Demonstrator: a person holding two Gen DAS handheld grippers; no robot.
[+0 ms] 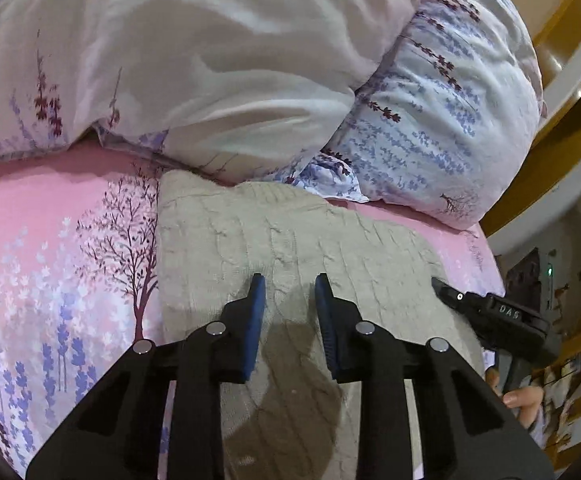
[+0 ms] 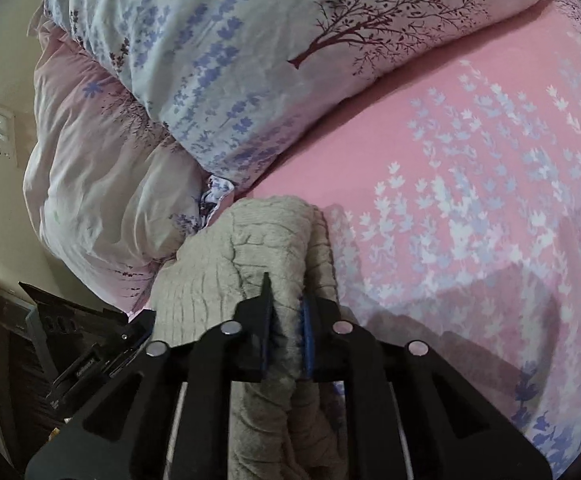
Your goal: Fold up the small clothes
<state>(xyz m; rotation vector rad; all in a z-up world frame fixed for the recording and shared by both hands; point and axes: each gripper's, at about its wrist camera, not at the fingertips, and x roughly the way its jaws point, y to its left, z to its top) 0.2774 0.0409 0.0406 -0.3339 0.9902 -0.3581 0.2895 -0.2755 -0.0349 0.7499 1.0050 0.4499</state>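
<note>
The jaws of the left gripper [image 1: 290, 288] stand wide apart, with nothing between them. Its blue pads [image 1: 255, 320] hang just over the soft beige knitted sweater [image 1: 290, 232], and I cannot tell if they touch it. The sweater lies flat on the pink bed sheet with white and purple flowers [image 1: 50, 260], right under the jaws and stretching out ahead of them. A dark shadow falls on the knit just behind the jaw tips.

The jaws of the right gripper [image 2: 286, 312] are squeezed close together on a thick bunch of the same sweater [image 2: 258, 240]. The knit is pinched between the two fingers [image 2: 266, 308] and pokes out in front of them in a rounded lump. More of it hangs down under the gripper.

In the left wrist view, the right gripper [image 1: 440, 286] shows to the right of the left jaws, at the sweater's right edge. A bit of the person's hand [image 1: 520, 398] shows below it.

Ahead of the left jaws, past the far edge of the sweater, sits a puffy white and pink quilt with purple flowers and dark branches [image 1: 210, 60]. In the right wrist view the quilt [image 2: 210, 80] lies ahead and to the left of the right jaws, and the pink sheet [image 2: 470, 180] spreads out to their right. A pale wall with a white light switch [image 2: 4, 128] is far off to the left.
</note>
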